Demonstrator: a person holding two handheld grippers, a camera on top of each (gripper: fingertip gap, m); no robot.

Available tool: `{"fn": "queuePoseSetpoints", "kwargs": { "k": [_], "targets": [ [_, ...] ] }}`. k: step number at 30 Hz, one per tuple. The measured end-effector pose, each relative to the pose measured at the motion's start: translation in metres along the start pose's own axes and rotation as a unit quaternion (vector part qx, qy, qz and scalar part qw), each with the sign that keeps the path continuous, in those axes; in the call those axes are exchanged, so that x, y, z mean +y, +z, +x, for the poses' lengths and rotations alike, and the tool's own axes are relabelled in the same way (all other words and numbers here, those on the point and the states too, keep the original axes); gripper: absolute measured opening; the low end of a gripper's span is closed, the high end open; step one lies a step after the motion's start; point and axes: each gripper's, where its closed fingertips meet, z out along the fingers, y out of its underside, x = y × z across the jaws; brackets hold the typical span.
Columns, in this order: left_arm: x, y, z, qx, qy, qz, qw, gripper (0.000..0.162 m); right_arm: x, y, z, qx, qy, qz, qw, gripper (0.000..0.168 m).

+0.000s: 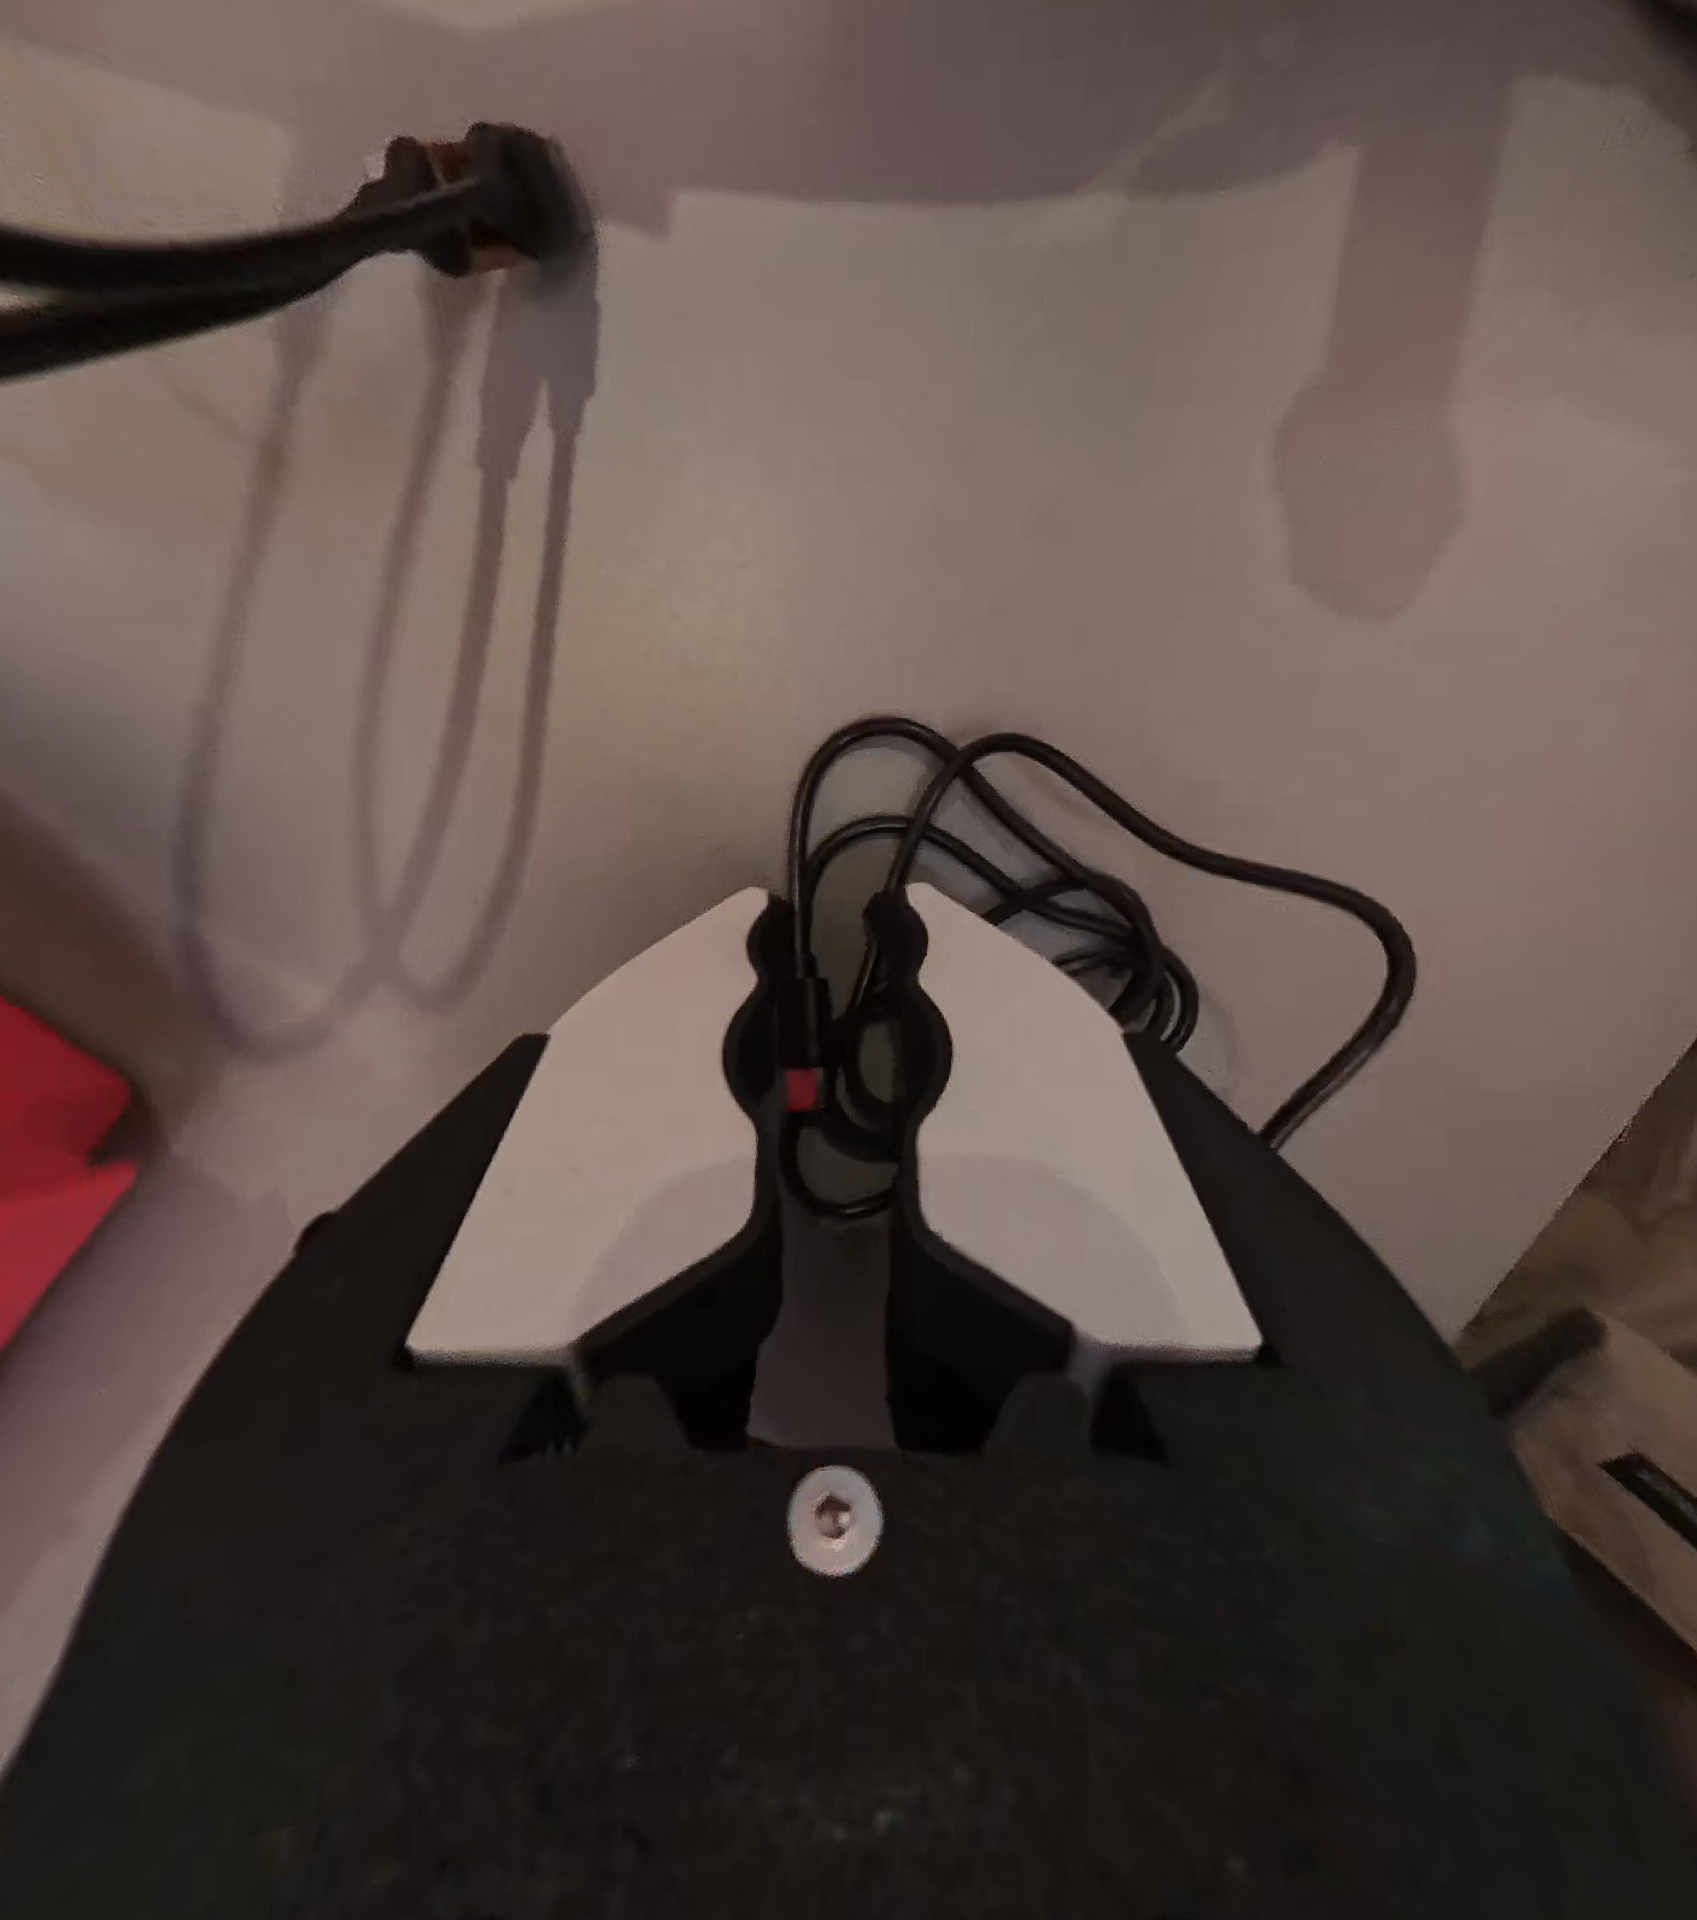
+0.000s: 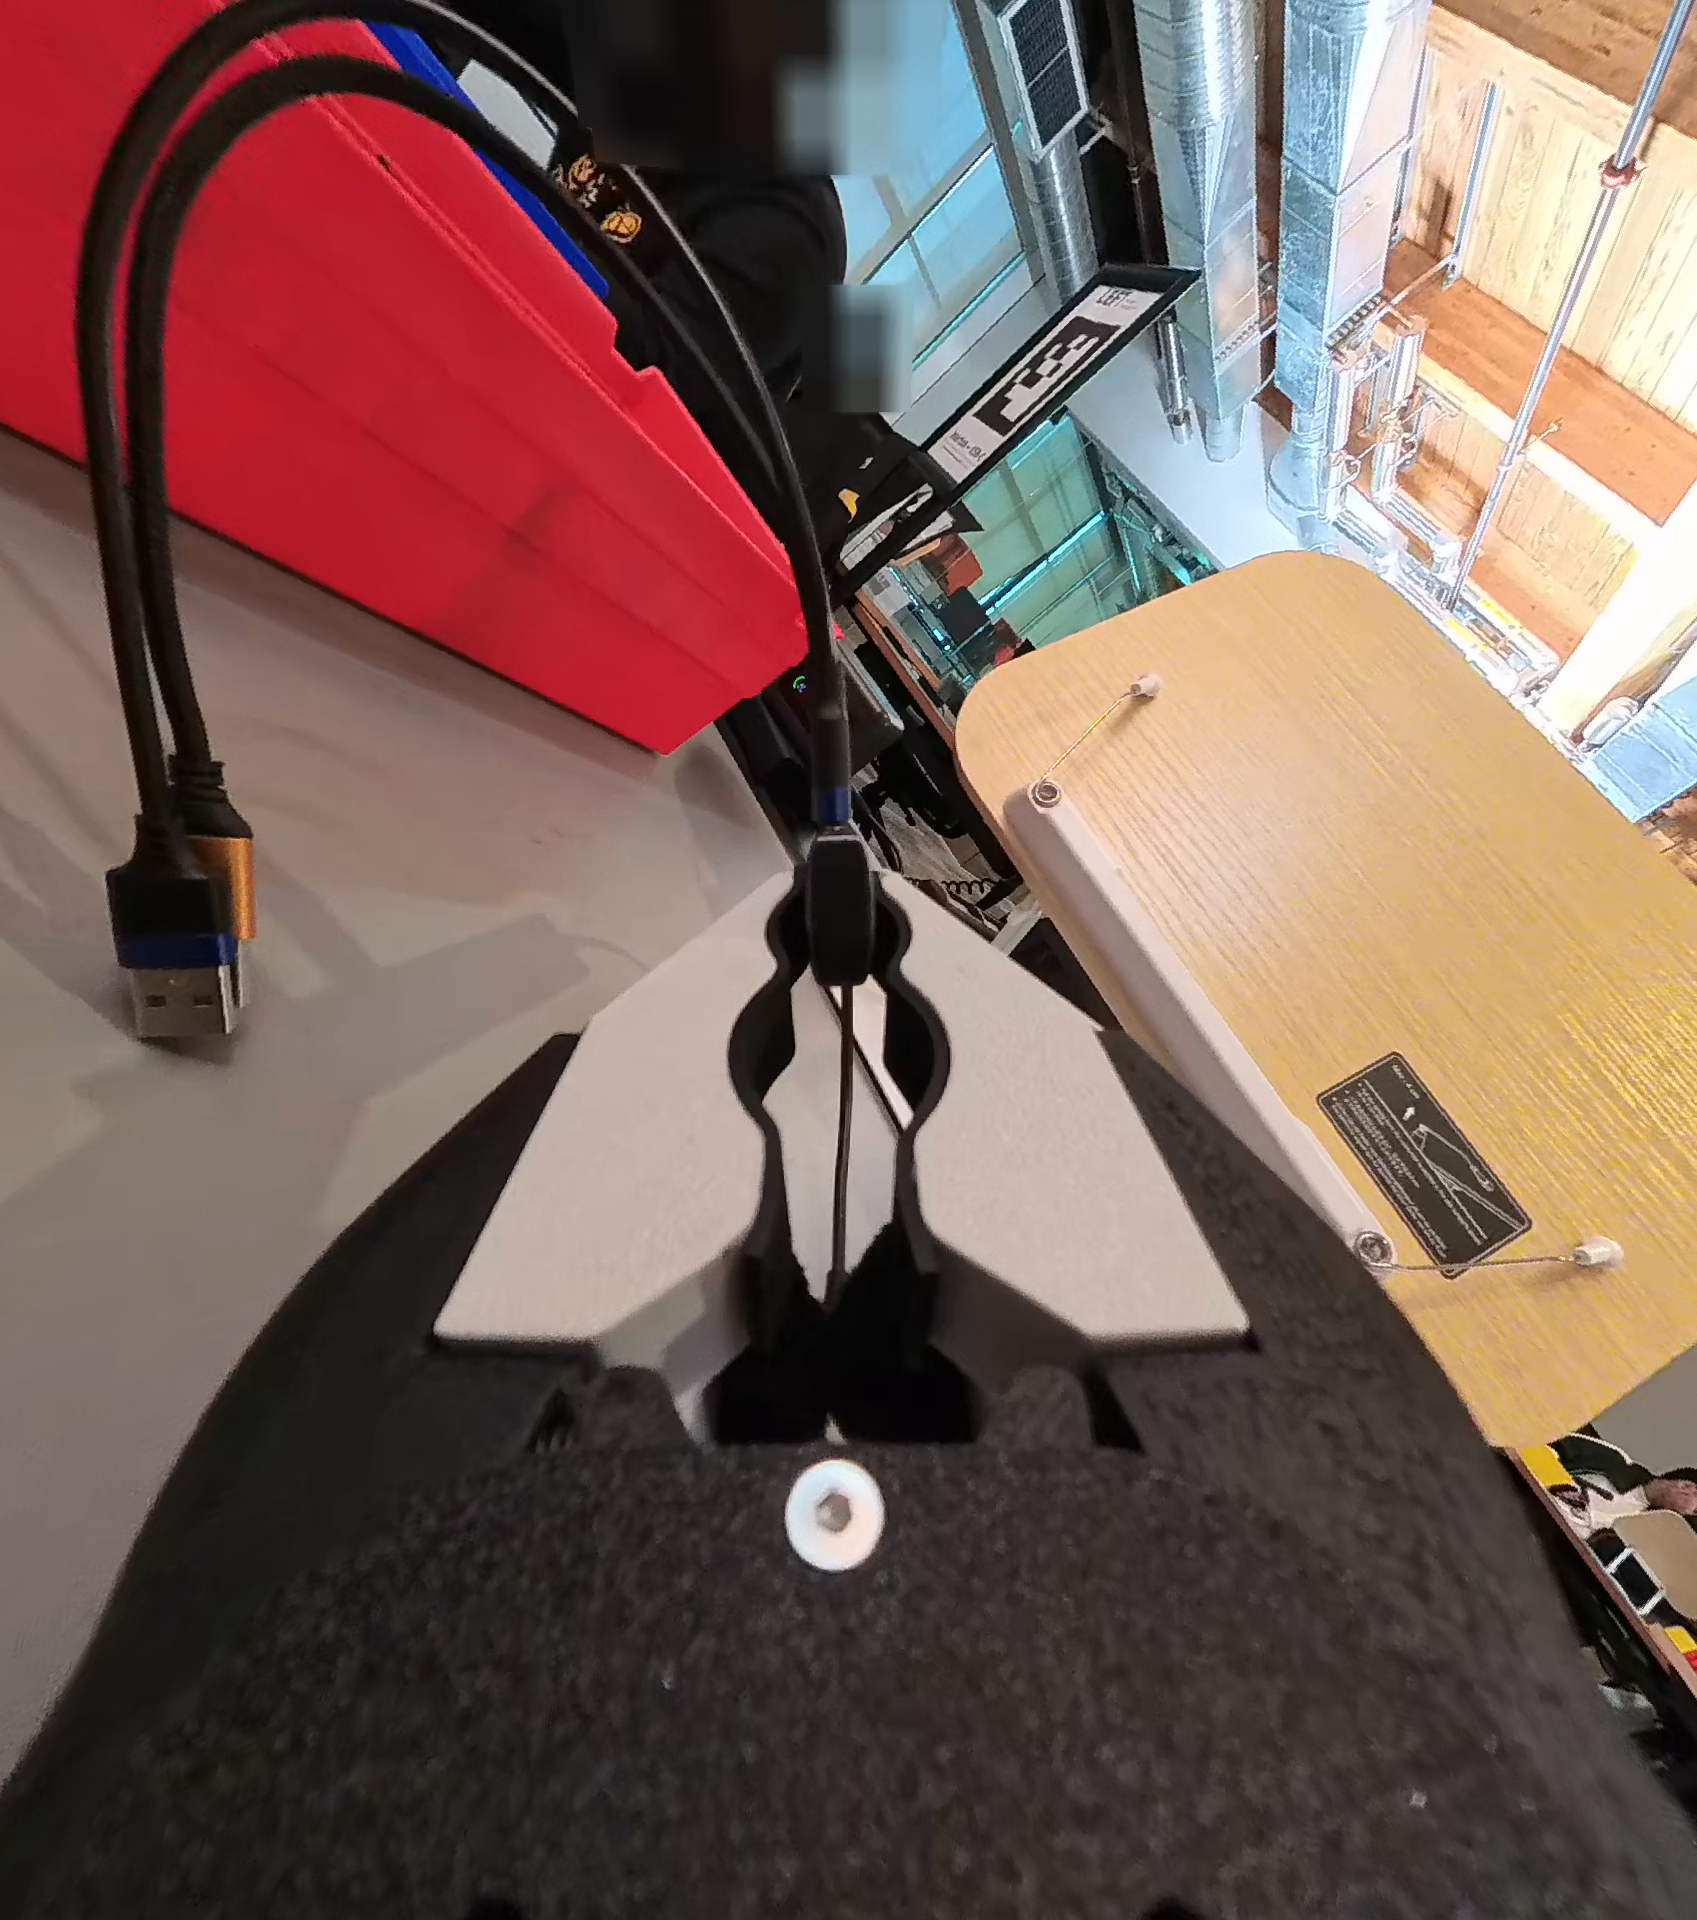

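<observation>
While your left gripper (image 1: 839,914) pinches a thin black cable (image 1: 1239,883) coiled on the white table (image 1: 927,468), your right gripper (image 2: 836,925) is clamped on a cable's black plug (image 2: 836,920), with two USB plugs (image 2: 184,935) dangling nearby beside the red bin (image 2: 356,364).

Probably a workshop (exposed ducts (image 2: 1187,156), red bins (image 2: 356,364))

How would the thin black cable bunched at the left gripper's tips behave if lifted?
The thin black cable probably flops: it lies in loose, uneven loops on the white tabletop. It seems light, being so slender. Its tangled loops might snag, trailing past the left gripper.
</observation>
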Motion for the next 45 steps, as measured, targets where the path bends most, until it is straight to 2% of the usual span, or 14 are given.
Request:
{"fn": "queuePoseSetpoints", "kwargs": {
  "k": [1,4,10,13,16,19,22,24,28,33,36,40,43,45],
  "targets": [
    [-0.001,0.000,-0.001,0.000,0.014,-0.006,1.000,0.018,0.000,0.000,0.000,0.000,-0.001,0.000,1.000,0.008],
    [-0.014,-0.008,-0.005,-0.003,0.049,0.012,0.999,0.024,0.001,0.000,0.000,0.001,0.001,-0.001,1.000,0.008],
    [-0.023,-0.027,-0.027,-0.005,-0.001,0.011,1.000,0.023,0.001,0.001,-0.002,-0.004,0.000,-0.002,1.000,0.009],
    [-0.041,-0.034,-0.002,0.009,-0.025,0.068,0.997,0.027,0.001,0.001,-0.002,-0.005,0.001,-0.002,1.000,0.009],
    [-0.054,-0.048,0.020,-0.026,-0.048,0.120,0.991,0.037,0.002,0.002,-0.002,-0.005,0.002,-0.004,1.000,0.009],
    [-0.041,-0.045,0.037,-0.080,-0.109,0.109,0.985,0.055,0.003,0.002,-0.002,-0.006,0.003,-0.005,1.000,0.009],
    [-0.032,-0.034,0.060,-0.096,-0.130,0.112,0.981,0.061,0.003,0.003,-0.004,-0.009,0.001,-0.006,1.000,0.009],
    [-0.019,-0.021,0.054,-0.140,-0.122,0.075,0.980,0.065,0.003,0.002,-0.004,-0.010,-0.001,-0.007,1.000,0.009],
    [-0.014,0.004,0.062,-0.099,-0.127,0.046,0.986,0.044,0.003,0.002,-0.004,-0.010,0.001,-0.009,1.000,0.009],
    [-0.005,0.001,0.046,-0.148,-0.090,0.020,0.985,0.010,0.004,0.002,-0.005,-0.012,0.001,-0.009,1.000,0.009],
    [0.002,-0.005,0.043,-0.134,-0.037,-0.004,0.990,0.002,0.004,0.002,-0.005,-0.013,0.000,-0.010,1.000,0.009],
    [-0.003,-0.021,0.054,-0.078,0.150,0.001,0.986,0.002,0.004,0.002,-0.005,-0.013,0.000,-0.010,1.000,0.009],
    [0.003,-0.038,0.064,-0.024,0.330,0.009,0.944,0.003,0.005,0.002,-0.006,-0.014,-0.001,-0.011,1.000,0.009],
    [0.014,-0.045,0.055,-0.012,0.405,-0.009,0.914,0.003,0.005,0.002,-0.006,-0.015,-0.001,-0.011,1.000,0.009]
  ]
}}
